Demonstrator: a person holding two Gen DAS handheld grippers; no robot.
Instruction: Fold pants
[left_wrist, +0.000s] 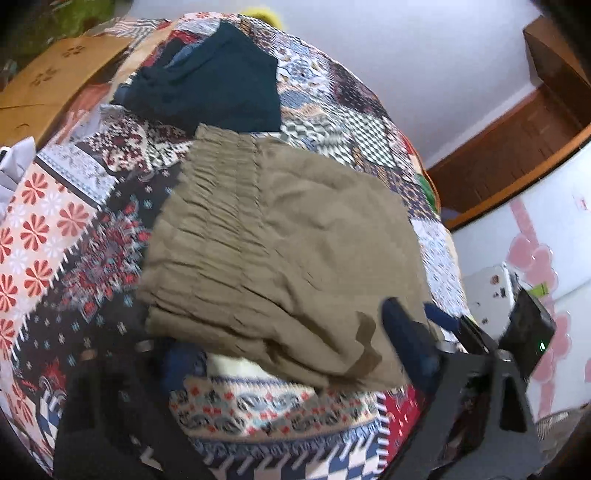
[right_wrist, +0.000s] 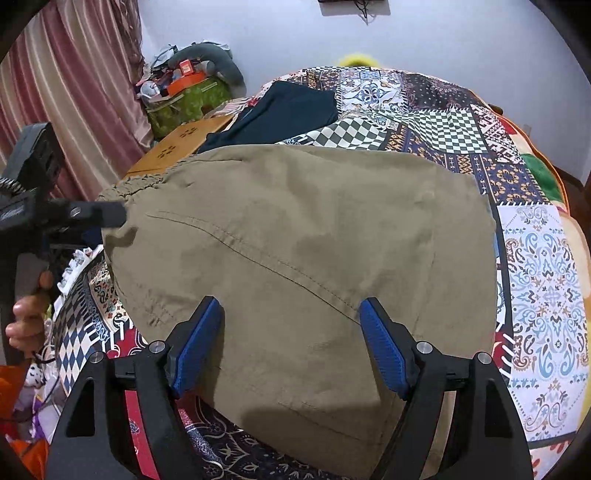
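Observation:
Khaki pants (right_wrist: 295, 229) lie folded in a flat stack on the patchwork quilt (right_wrist: 546, 295), with the gathered waistband (left_wrist: 218, 206) toward the left. My right gripper (right_wrist: 291, 321) hovers over the near part of the pants, its blue-padded jaws wide apart and pinching nothing. My left gripper (left_wrist: 284, 332) is at the stack's left edge; that view is blurred. Its jaws stand apart with the pants' near edge between them, and the cloth lies flat. In the right wrist view, a left gripper fingertip (right_wrist: 110, 218) touches the pants near the waistband, and a hand (right_wrist: 26, 317) holds the handle.
A dark teal garment (right_wrist: 280, 110) lies on the quilt beyond the pants. A wooden board (right_wrist: 184, 140) and a green bag with clutter (right_wrist: 184, 99) sit left of the bed by a pink curtain (right_wrist: 74, 92). A wooden door frame (left_wrist: 517, 147) is to the right.

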